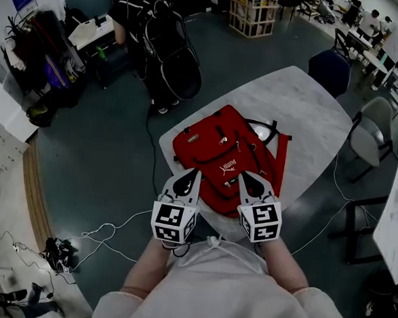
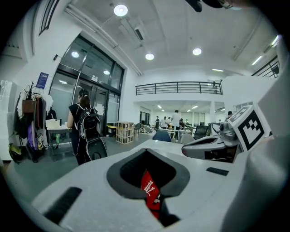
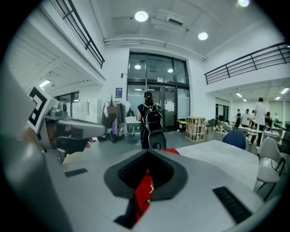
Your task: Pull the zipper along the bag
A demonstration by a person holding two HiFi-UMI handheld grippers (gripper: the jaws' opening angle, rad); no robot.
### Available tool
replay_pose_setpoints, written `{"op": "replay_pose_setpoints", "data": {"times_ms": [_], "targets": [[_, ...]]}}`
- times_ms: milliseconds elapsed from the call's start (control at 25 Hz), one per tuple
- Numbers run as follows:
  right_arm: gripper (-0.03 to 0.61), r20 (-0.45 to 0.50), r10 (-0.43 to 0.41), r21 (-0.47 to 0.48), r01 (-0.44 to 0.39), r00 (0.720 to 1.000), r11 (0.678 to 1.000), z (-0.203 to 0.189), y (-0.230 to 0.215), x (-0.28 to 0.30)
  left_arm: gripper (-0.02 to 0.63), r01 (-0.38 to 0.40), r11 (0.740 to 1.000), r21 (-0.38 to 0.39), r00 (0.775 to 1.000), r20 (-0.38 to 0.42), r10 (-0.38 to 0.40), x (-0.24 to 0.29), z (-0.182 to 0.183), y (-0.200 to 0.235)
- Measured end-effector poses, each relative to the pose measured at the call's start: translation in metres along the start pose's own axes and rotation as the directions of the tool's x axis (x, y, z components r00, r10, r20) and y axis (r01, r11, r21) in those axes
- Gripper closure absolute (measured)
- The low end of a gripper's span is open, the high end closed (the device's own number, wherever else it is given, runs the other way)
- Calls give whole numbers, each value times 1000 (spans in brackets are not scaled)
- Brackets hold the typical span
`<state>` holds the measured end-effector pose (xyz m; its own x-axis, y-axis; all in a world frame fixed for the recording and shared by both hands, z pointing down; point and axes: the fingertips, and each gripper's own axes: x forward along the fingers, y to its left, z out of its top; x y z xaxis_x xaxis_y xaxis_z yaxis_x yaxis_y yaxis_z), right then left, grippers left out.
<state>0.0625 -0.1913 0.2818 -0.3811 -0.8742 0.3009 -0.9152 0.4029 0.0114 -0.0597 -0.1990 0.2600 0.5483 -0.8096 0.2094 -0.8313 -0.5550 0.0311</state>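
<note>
A red backpack (image 1: 216,149) with a white logo lies flat on the pale marble table (image 1: 304,108), its black straps toward the far right. My left gripper (image 1: 190,175) hovers over the bag's near left edge with its jaws shut and nothing in them. My right gripper (image 1: 248,177) is over the near right part, its jaws together as well. In the left gripper view, red fabric (image 2: 148,188) shows through the slot behind the shut gripper (image 2: 147,152). The right gripper view shows the same bag (image 3: 144,192) beneath its gripper (image 3: 148,152). I cannot pick out a zipper pull.
A person with a black backpack (image 1: 151,22) stands beyond the table's far left. A blue chair (image 1: 329,70) and a grey chair (image 1: 370,136) stand to the right, beside a white table (image 1: 395,223). Cables (image 1: 112,234) trail over the dark floor at the left.
</note>
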Motion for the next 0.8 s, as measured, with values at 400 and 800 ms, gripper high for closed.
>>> {"op": "replay_pose_setpoints", "data": {"times_ms": [400, 800], "targets": [[554, -7, 29, 11, -29, 1000, 1000, -5, 4, 0, 594, 4, 1000, -22, 1000, -25, -4, 2, -12, -3], [552, -14, 38, 12, -38, 999, 999, -9, 8, 0, 594, 6, 1000, -25, 999, -37, -7, 0, -18, -2]]}}
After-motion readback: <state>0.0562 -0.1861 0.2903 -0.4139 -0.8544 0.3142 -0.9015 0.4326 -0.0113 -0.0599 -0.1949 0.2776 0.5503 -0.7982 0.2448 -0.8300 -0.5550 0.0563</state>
